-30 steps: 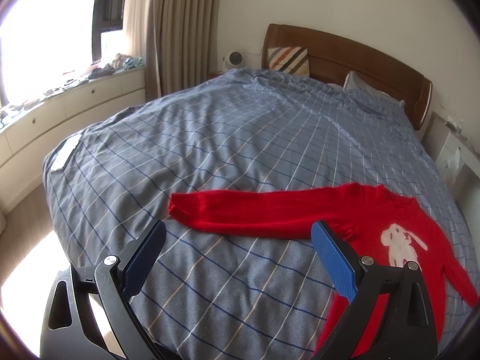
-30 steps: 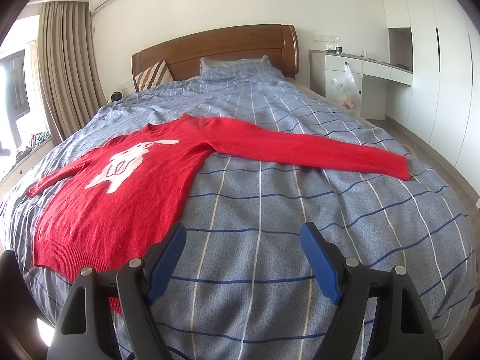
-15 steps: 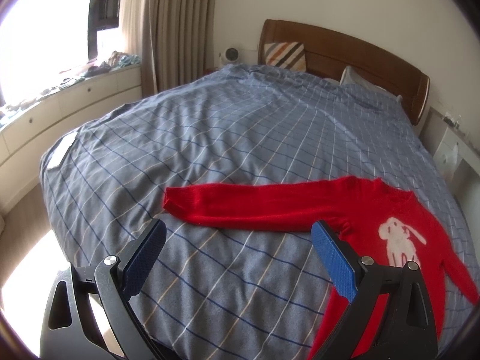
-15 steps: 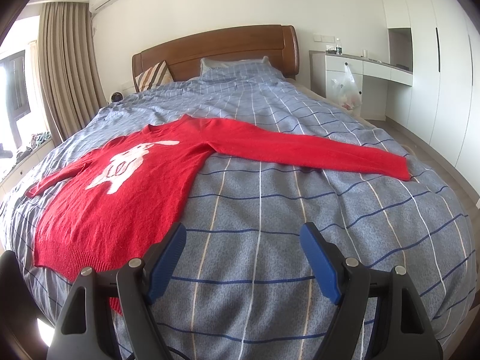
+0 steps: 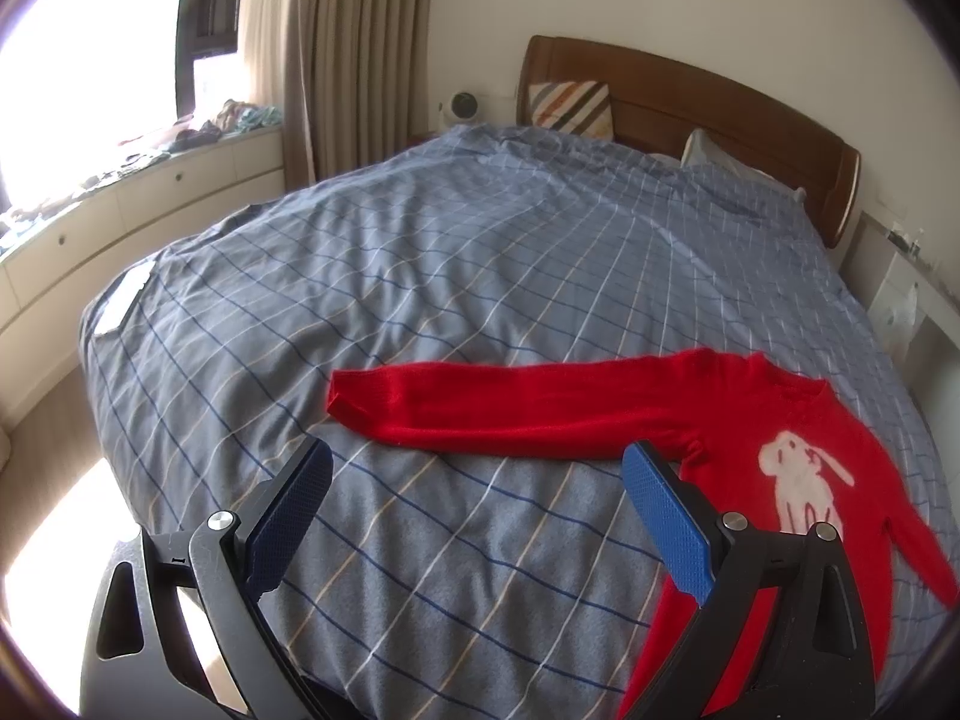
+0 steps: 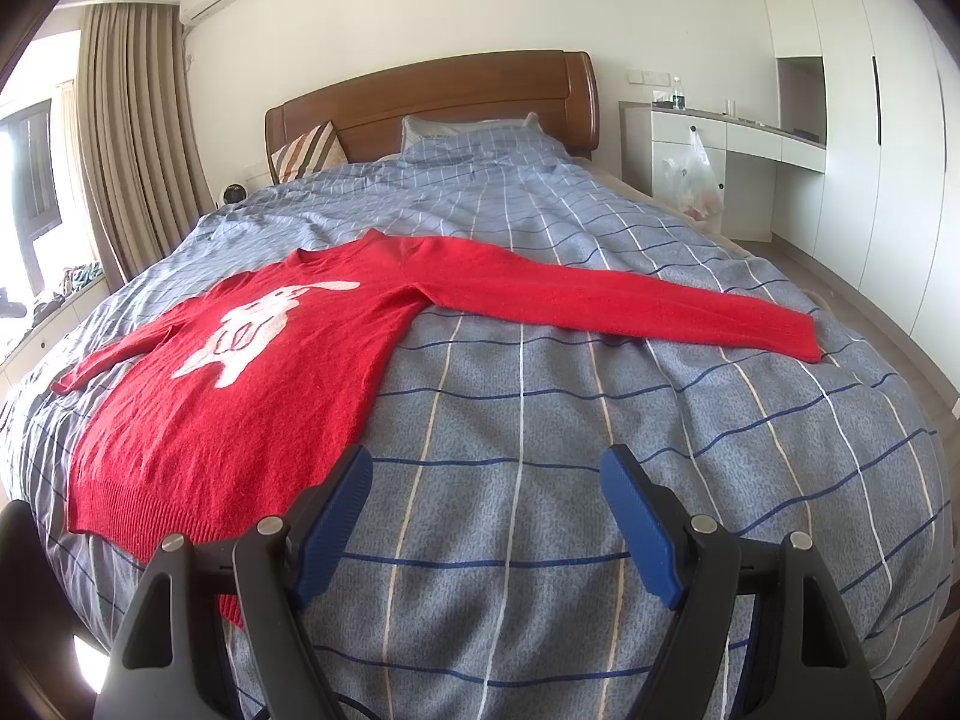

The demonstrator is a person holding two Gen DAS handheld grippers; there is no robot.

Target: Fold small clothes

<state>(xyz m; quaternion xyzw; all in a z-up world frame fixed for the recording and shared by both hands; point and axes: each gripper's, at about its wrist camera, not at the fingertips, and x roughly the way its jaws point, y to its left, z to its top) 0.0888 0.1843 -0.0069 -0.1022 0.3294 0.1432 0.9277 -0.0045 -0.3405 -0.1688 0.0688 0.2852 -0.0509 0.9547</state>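
Bottom of frame, left gripper [image 5: 477,474]: fingers apart, nothing between them, above the bare quilt just short of the sweater's sleeve.
Bottom of frame, right gripper [image 6: 486,477]: fingers apart, empty; its left finger shows in front of the sweater's hem, its right one over bare quilt.
Sweater [image 6: 252,384]: red, white animal figure on the chest, spread flat and face up on the near half of the bed, both sleeves stretched out to the sides.
Sleeve, left view [image 5: 510,411]: runs across mid-frame, cuff toward the left.
Sleeve, right view [image 6: 630,306]: reaches to the right of frame, cuff near the bed's edge.
Quilt [image 6: 540,420]: blue-grey check, covers the bed.
Pillow [image 5: 573,108]: striped, leaning on the headboard.
Headboard [image 6: 438,99]: brown wood, at the far wall.
Curtain [image 5: 336,48]: beige, upper left.
Bag [image 6: 693,180]: clear plastic, hanging on the white cabinet at upper right.
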